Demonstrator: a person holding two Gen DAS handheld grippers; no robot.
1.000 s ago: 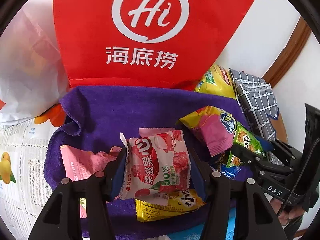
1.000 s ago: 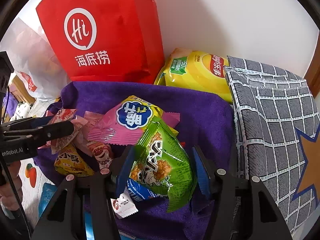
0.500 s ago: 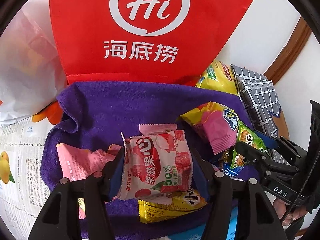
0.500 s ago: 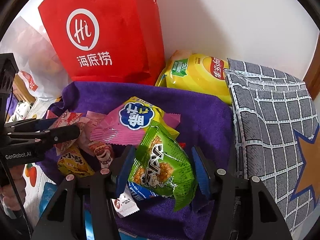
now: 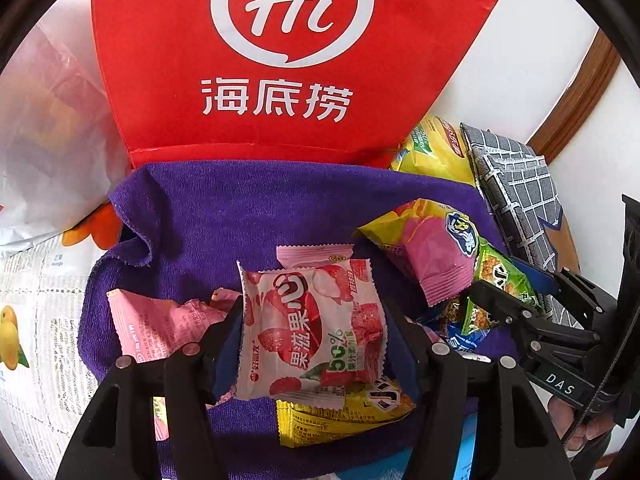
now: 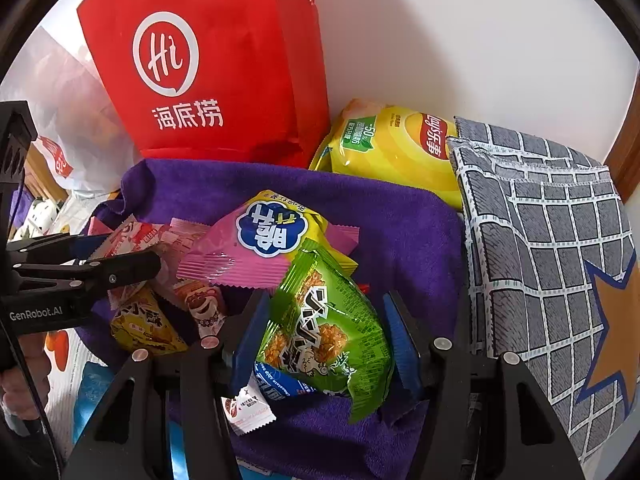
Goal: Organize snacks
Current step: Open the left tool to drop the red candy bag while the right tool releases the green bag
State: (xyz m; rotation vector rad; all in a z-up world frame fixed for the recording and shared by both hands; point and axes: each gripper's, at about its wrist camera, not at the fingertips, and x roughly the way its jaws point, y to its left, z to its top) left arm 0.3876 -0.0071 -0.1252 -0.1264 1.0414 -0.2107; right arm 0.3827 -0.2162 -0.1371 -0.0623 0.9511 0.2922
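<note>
Snack packets lie on a purple towel (image 5: pixel 256 208). My left gripper (image 5: pixel 314 328) is shut on a pink and white fruit-candy packet (image 5: pixel 312 328), held just above the towel. My right gripper (image 6: pixel 326 332) is shut on a green snack packet (image 6: pixel 324 328), also over the towel (image 6: pixel 400 232). In the left wrist view the right gripper (image 5: pixel 516 296) shows at the right with the green packet (image 5: pixel 500 276). In the right wrist view the left gripper (image 6: pixel 116 256) shows at the left with the pink packet (image 6: pixel 128 240).
A red "Hi" paper bag (image 5: pixel 280 60) stands behind the towel. A yellow chips bag (image 6: pixel 392 148) and a grey checked cloth (image 6: pixel 540 240) lie at the right. A pink and yellow packet (image 6: pixel 264 244), a yellow packet (image 5: pixel 340 412), a pink wrapper (image 5: pixel 156 328) and small sachets lie on the towel.
Both grippers have moved slightly forward toward the red bag with their packets still held. The grips have not changed.
</note>
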